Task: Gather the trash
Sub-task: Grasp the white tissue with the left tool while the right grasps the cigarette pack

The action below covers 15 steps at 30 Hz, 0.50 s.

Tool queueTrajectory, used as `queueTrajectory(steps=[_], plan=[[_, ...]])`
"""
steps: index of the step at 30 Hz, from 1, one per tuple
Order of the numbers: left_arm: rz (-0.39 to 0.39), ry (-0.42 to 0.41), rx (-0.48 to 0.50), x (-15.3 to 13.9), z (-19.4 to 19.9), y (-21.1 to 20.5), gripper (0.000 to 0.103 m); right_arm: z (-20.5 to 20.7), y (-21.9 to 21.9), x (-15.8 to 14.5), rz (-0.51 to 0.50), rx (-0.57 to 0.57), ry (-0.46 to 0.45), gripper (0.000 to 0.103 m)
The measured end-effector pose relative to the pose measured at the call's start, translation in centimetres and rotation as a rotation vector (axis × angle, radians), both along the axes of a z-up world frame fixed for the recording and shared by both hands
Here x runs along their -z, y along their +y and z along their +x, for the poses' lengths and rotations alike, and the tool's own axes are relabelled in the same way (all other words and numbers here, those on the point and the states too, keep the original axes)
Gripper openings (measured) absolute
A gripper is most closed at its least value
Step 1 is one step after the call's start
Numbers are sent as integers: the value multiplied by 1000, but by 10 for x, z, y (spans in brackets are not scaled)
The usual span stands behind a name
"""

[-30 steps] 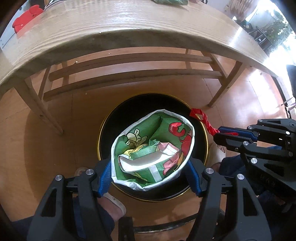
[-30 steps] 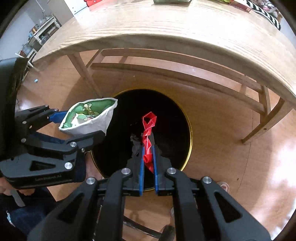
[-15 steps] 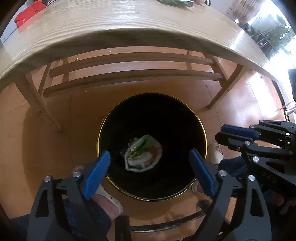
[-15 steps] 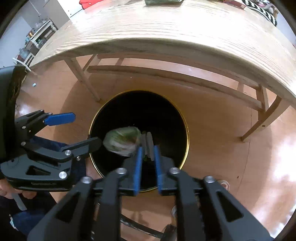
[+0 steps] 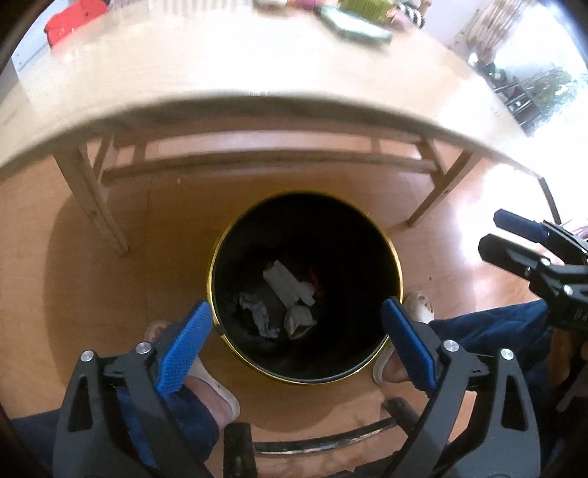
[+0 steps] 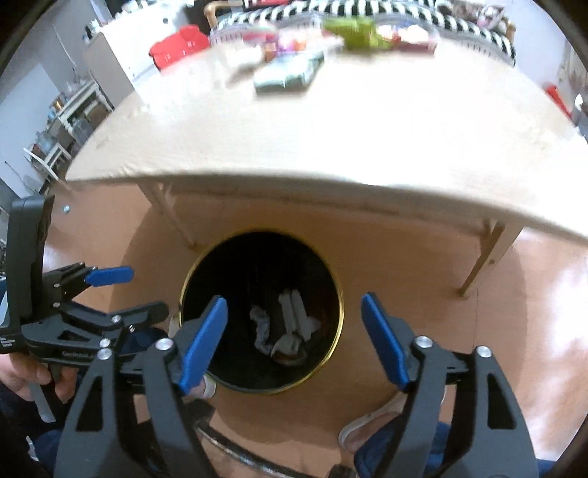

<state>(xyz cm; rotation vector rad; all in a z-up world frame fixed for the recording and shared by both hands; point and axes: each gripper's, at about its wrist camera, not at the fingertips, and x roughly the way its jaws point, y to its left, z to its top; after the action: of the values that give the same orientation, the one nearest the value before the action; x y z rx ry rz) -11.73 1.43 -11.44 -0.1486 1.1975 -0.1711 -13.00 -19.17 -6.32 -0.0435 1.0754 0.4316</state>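
A black round trash bin with a gold rim (image 5: 398, 272) (image 6: 340, 294) stands on the floor below the table edge. Crumpled wrappers (image 5: 290, 294) (image 6: 290, 323) lie at its bottom. My left gripper (image 5: 294, 331) is open and empty, hovering above the bin's near rim; it also shows in the right wrist view (image 6: 121, 290). My right gripper (image 6: 294, 327) is open and empty above the bin; it shows at the right of the left wrist view (image 5: 503, 235). More packets lie on the wooden table (image 6: 330, 128), among them a green packet (image 6: 290, 73) (image 5: 352, 24).
Table legs and rails (image 5: 92, 191) (image 6: 481, 253) stand behind the bin. The person's feet in white slippers (image 5: 415, 305) (image 6: 371, 423) flank the bin. A red container (image 6: 180, 44) and cluttered items sit at the table's far side. A metal chair ring (image 5: 323, 441) lies below.
The left gripper opened and dropped the green-and-white bag into the bin; the right released the red strip and opened wide. Both grippers have risen and tilted toward the tabletop.
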Motion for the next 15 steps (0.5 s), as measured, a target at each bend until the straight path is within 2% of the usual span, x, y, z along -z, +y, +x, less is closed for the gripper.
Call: queueTrajectory(steps=[4,7,11,15], plan=[[-2,-82,-1,-35,4,7,95,0,-5,-31,-1,22,-129,86],[-7,-121,-8,-61,22,13,95,11,-6,-47,2,48,-180,91],[72,-223,-26,-101,61,22,97,31,-3,-66,2,78,-217,94],[95,-268,-44,-122,92,30,97,48,6,-82,-12,99,-264,96]])
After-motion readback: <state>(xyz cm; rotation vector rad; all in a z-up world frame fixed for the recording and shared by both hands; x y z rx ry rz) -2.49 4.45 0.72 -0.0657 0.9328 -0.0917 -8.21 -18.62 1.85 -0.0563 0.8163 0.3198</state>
